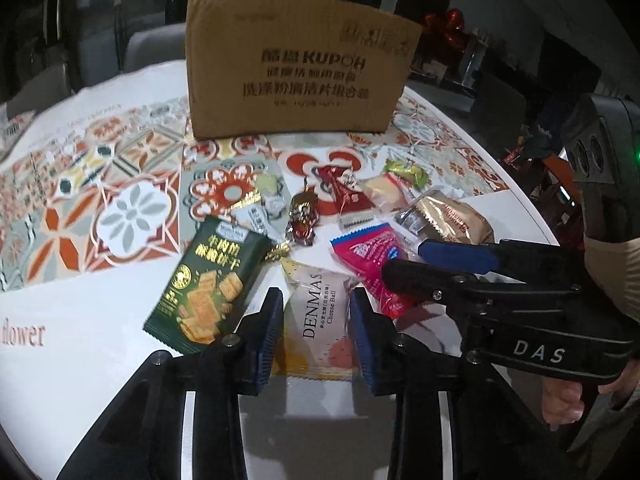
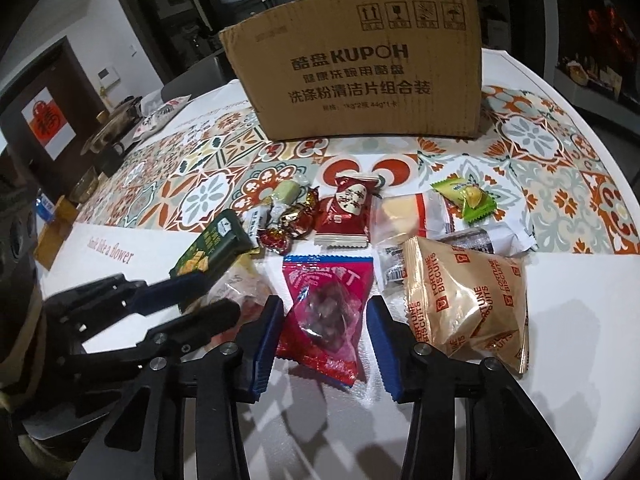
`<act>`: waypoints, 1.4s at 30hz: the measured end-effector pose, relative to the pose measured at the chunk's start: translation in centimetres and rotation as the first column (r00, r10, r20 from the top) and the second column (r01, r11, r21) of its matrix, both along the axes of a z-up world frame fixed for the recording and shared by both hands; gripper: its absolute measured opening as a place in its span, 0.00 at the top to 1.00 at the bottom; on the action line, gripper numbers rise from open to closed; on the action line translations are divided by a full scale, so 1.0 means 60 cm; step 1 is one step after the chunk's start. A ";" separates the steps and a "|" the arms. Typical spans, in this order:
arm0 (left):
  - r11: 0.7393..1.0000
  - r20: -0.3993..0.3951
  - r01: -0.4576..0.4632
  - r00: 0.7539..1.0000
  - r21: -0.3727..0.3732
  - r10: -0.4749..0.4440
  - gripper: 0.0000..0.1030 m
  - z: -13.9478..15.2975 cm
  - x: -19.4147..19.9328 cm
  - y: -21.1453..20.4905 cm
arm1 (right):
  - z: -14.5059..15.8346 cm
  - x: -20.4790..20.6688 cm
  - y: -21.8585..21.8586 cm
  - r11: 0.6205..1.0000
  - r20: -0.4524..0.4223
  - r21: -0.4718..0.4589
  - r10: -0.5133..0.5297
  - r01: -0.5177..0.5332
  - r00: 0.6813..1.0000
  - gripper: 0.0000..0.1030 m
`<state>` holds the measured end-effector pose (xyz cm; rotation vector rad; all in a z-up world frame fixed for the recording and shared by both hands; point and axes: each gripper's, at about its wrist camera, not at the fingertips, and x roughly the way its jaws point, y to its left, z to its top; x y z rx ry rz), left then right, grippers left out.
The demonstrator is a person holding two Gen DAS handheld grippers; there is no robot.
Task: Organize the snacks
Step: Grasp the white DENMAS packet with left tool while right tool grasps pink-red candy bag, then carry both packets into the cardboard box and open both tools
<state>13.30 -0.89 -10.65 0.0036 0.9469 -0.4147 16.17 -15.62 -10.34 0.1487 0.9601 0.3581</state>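
Left tongs (image 1: 316,316) spread round 1 white Denmas cheese-ball pkt (image 1: 316,320), right tongs (image 2: 324,328) spread round 1 pink sweet pkt (image 2: 328,308), 1 brown cardboard box (image 2: 360,64) at bench (image 2: 560,320) rear.

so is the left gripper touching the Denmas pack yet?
Cannot tell. In the left wrist view the left gripper straddles the Denmas pack, open; pads sit at its edges, no plain gap or contact.

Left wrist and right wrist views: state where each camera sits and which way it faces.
Left wrist: rides the left claw, facing the cardboard box over the Denmas packet; the right claw and holding hand show.
Right wrist: rides the right claw, facing the box over the pink packet; the left claw shows.
Shared: box, snacks, tablecloth.
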 end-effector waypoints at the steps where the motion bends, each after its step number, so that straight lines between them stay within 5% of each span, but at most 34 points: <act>1: 1.000 -0.011 -0.003 1.000 -0.005 0.003 0.67 -0.003 0.003 0.001 | -0.002 0.003 -0.001 1.000 -0.010 0.009 0.001 0.000 1.000 0.56; 24: 0.996 -0.005 -0.087 0.996 -0.028 0.087 0.73 0.020 -0.010 0.010 | -0.007 -0.005 0.009 0.999 -0.009 0.017 0.039 -0.038 0.999 0.65; 42: 0.996 0.208 -0.084 0.974 -0.036 0.090 0.73 0.165 -0.009 -0.005 | 0.137 -0.020 -0.023 1.000 0.211 0.013 0.003 -0.006 0.977 0.65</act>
